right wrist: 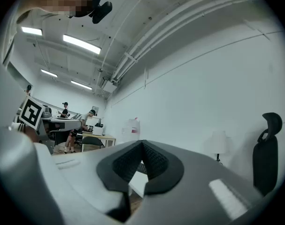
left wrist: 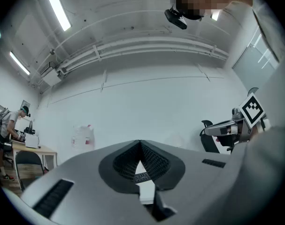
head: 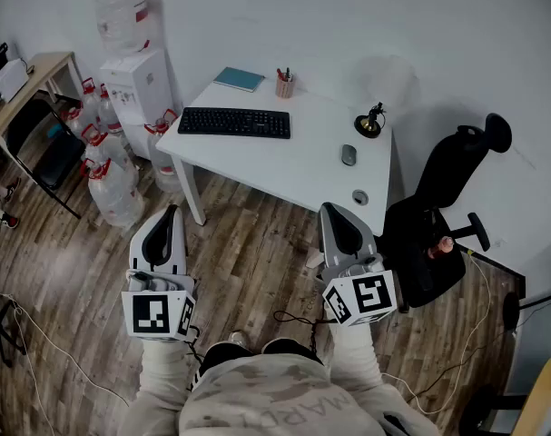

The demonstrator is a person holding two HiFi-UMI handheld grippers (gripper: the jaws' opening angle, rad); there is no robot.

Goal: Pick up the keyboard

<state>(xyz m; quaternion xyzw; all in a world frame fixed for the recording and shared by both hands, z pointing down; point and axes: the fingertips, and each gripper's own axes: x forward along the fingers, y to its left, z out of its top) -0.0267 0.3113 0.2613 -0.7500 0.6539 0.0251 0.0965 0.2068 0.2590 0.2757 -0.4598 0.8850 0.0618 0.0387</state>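
A black keyboard (head: 234,122) lies on the white table (head: 293,166) toward its back left. My left gripper (head: 173,211) and right gripper (head: 330,209) hang over the wooden floor in front of the table, well short of the keyboard, both shut and holding nothing. In the left gripper view the shut jaws point slightly up at the white wall, and a sliver of the keyboard (left wrist: 141,176) shows through the gap. The right gripper view shows its gripper (right wrist: 142,145) shut, again with a sliver of the keyboard (right wrist: 142,168) and table behind.
On the table stand a teal notebook (head: 239,79), a pen cup (head: 285,85), a mouse (head: 349,154), a small black figure (head: 371,122) and a round item (head: 359,197). A black office chair (head: 438,216) stands right; water jugs (head: 112,175) and a dispenser (head: 139,84) left.
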